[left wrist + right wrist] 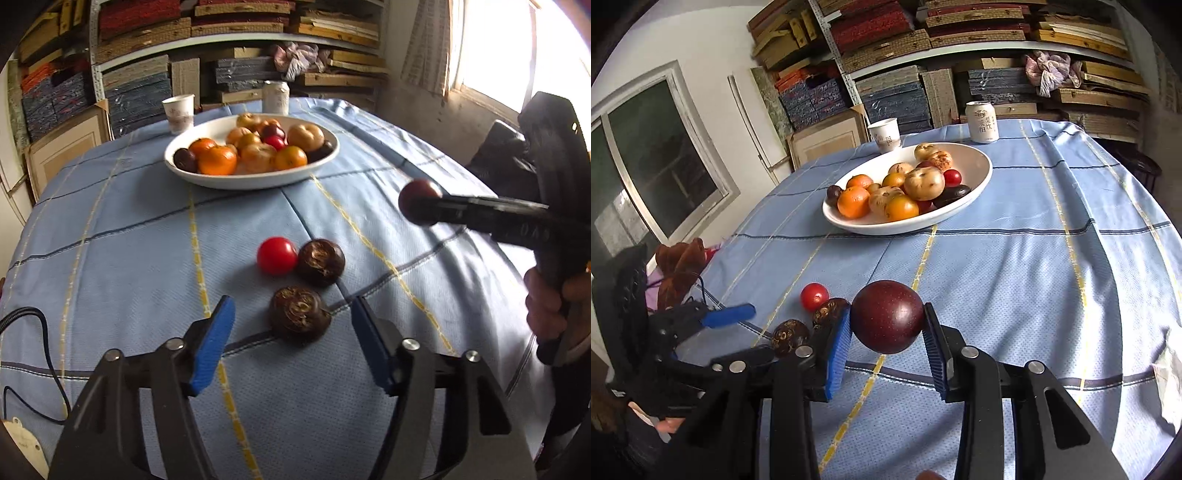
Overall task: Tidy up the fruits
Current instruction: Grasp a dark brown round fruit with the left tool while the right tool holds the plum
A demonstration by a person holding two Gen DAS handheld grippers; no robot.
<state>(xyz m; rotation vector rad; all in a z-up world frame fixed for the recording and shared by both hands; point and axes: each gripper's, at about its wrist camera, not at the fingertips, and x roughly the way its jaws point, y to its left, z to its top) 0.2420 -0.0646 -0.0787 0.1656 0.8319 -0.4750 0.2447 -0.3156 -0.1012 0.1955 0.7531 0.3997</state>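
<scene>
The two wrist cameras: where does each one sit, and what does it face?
Left wrist: behind the left hand-held gripper, facing down-table over a dark fruit to the bowl; the person's right hand shows.
Right wrist: behind the right hand-held gripper, shut on a plum, facing the bowl; the left hand-held gripper shows at left.
Shared: bowl, tomato, cup, can.

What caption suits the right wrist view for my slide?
Right gripper clamps a dark red plum above the blue tablecloth, fruit bowl beyond.
</scene>
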